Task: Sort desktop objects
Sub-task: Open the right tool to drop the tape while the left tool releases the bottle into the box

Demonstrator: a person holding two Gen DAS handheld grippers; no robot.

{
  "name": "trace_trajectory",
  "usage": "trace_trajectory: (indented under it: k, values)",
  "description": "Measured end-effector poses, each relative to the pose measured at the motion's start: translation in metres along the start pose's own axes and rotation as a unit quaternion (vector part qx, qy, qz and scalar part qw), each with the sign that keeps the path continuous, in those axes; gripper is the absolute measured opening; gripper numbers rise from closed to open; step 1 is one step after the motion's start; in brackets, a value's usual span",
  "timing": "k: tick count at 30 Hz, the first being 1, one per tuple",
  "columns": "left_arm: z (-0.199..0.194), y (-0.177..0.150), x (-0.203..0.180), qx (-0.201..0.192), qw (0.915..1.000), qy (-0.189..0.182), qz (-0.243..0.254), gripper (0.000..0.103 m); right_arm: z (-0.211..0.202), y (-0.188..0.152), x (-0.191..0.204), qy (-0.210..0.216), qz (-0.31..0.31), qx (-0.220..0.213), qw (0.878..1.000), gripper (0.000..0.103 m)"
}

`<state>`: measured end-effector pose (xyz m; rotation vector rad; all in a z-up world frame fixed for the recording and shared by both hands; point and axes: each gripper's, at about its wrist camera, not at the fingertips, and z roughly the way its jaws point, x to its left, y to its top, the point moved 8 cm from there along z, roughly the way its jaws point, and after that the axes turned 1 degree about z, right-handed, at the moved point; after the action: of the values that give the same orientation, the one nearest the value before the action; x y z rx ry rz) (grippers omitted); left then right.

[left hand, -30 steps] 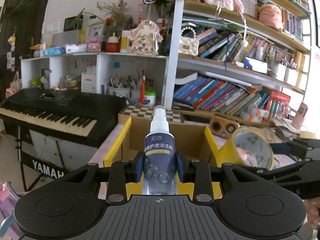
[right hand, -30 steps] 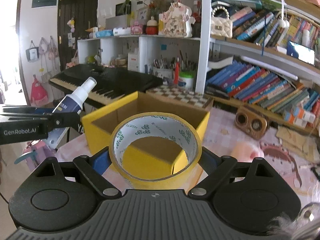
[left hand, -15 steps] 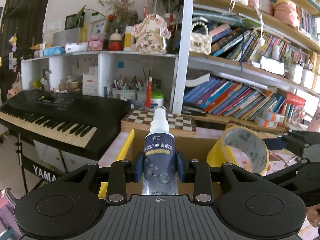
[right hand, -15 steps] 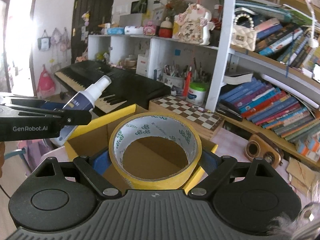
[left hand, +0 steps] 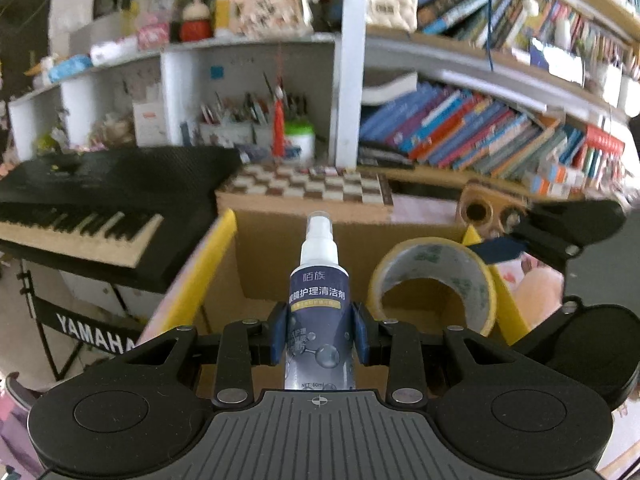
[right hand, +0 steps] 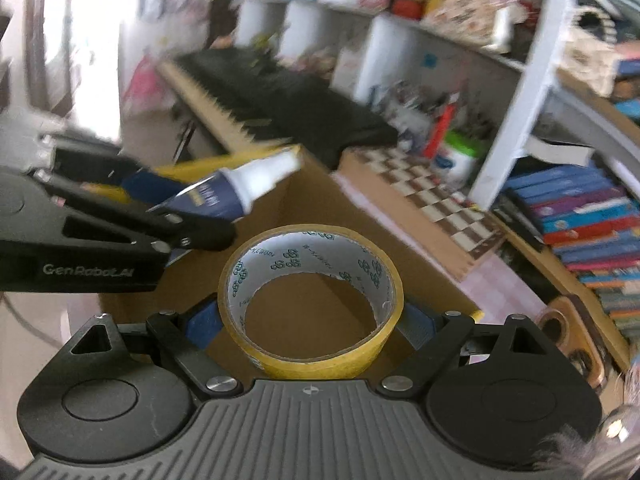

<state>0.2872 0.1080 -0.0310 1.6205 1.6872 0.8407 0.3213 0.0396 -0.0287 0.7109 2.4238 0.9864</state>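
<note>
One spray bottle (left hand: 320,308), one tape roll (left hand: 434,280), one cardboard box (left hand: 276,256), two grippers.

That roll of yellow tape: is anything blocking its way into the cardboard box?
Nothing visible blocks it. The tape roll, held by the right gripper, hangs over the open cardboard box. The left gripper with its spray bottle sits alongside, apart.

Black Yamaha keyboard (left hand: 92,204) on a stand at left, w/ white cubby shelves (left hand: 172,92) behind it. Chessboard (left hand: 308,188) lies flat in the middle, a green-lid jar (left hand: 299,142) just behind. Bookshelf (left hand: 480,136) at right is full of leaning books; a small wooden speaker (left hand: 486,210) stands near its base
</note>
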Motion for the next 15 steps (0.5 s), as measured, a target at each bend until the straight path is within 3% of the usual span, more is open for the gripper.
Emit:
trace_trajectory:
  k: [7, 15]
  values:
    - [0.029, -0.018, -0.003, 0.062, 0.9980, 0.001, 0.007, 0.033, 0.037, -0.012, 0.000, 0.046, -0.083, 0.077, 0.993, 0.090]
    - [0.045, -0.037, -0.010, 0.108, 0.9935, 0.006, 0.037, 0.033, 0.062, -0.022, -0.002, 0.059, -0.151, 0.124, 0.979, 0.090]
